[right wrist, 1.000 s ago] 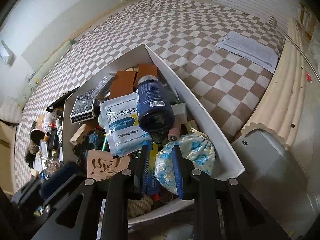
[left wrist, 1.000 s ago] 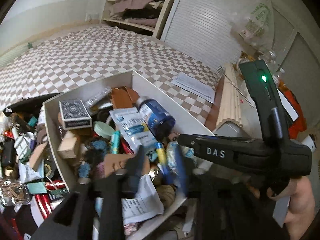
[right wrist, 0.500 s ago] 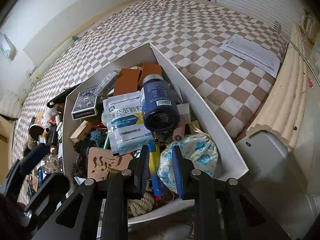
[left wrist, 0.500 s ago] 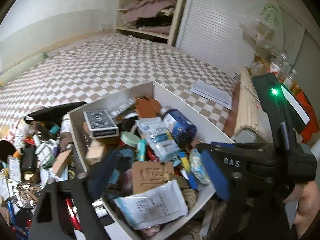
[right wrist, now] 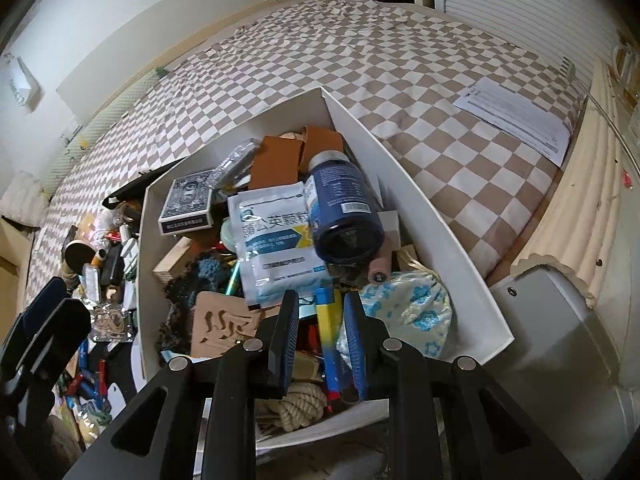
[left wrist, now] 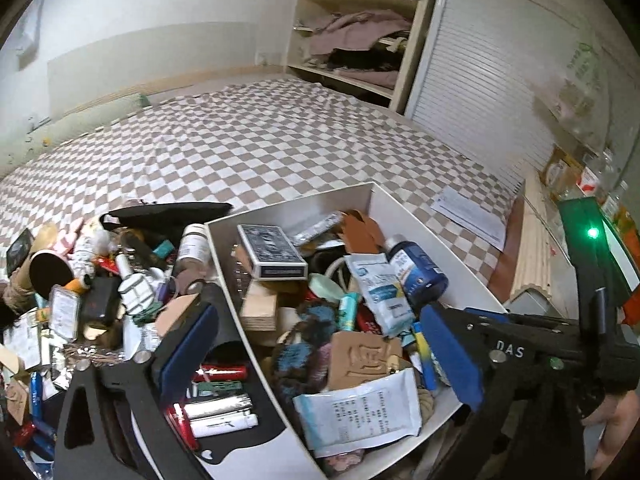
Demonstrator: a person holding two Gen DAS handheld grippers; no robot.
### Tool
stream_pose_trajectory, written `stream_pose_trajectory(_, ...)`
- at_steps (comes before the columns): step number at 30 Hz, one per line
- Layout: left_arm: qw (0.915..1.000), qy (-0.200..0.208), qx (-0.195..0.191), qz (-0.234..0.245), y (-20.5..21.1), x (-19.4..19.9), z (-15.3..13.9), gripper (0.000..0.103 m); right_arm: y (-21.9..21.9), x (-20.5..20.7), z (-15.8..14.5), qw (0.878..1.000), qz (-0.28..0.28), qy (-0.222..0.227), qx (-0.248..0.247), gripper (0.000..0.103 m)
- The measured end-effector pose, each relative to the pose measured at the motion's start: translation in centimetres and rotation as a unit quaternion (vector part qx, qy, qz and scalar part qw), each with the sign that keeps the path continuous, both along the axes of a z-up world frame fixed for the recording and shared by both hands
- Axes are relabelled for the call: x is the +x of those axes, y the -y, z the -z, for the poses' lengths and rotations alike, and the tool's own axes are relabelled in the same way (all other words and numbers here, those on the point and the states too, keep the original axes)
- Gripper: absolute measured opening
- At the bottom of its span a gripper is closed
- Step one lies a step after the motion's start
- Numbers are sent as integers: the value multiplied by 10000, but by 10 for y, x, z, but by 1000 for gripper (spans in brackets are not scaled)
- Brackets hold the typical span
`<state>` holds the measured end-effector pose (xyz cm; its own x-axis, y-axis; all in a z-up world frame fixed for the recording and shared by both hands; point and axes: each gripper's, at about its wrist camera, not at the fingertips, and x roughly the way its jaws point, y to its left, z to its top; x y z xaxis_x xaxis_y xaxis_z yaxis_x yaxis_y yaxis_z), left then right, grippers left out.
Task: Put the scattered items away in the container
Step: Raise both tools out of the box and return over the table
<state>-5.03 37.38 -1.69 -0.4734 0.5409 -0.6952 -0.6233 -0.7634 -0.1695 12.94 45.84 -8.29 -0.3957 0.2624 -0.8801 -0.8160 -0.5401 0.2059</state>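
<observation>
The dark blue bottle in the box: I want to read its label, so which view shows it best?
The right wrist view: the dark blue bottle lies central and large, label and barcode facing the camera. The left wrist view shows it smaller, near the white box wall, label blurred.

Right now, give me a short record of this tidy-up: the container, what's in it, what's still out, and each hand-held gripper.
container: white box on a checked cover, piled full
inside: card deck, blue bottle, sachet
still out: lighters and a clutter pile beside the box
left hand-held gripper: jaws just opened wide, nothing between them
right hand-held gripper: narrow gap over the box, grip unclear
</observation>
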Motion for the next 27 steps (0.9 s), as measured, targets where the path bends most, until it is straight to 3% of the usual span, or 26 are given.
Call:
stream_pose_trajectory(10, 9995, -246, -127, -172, 27, 0, -8, 103, 14, -13, -13, 9993, -194, -184, 263, 24)
stream_pose_trajectory(11, 9993, -272, -150, -230, 31, 0, -10, 103, 17, -14, -16, 9989, -215, -223, 338, 29)
stream_pose_trajectory(12, 9989, -318, -163, -297, 35, 0, -12, 103, 21, -16, -20, 9983, -227, -260, 469, 45)
stream_pose_trajectory(13, 9986, -362, -169, -361, 39, 1, -13, 103, 25, -16, -24, 9975, -177, -237, 636, 79)
stream_pose_trajectory(14, 9982, -399, -162, -419, 43, 1, -15, 103, 30, -17, -29, 9964, -135, -240, 805, 103)
stream_pose_trajectory(16, 9977, -466, -110, -480, 51, 3, -19, 103, 42, -14, -43, 9915, -172, -590, 1148, 103)
stream_pose_trajectory(21, 9965, -639, -4, -535, 74, 8, -29, 103, 58, -18, -56, 9847, -510, -1198, 1155, 103)
stream_pose_trajectory(27, 9949, -798, -107, -615, 97, 15, -41, 103, 76, -26, -72, 9722, -717, -1312, 1804, 103)
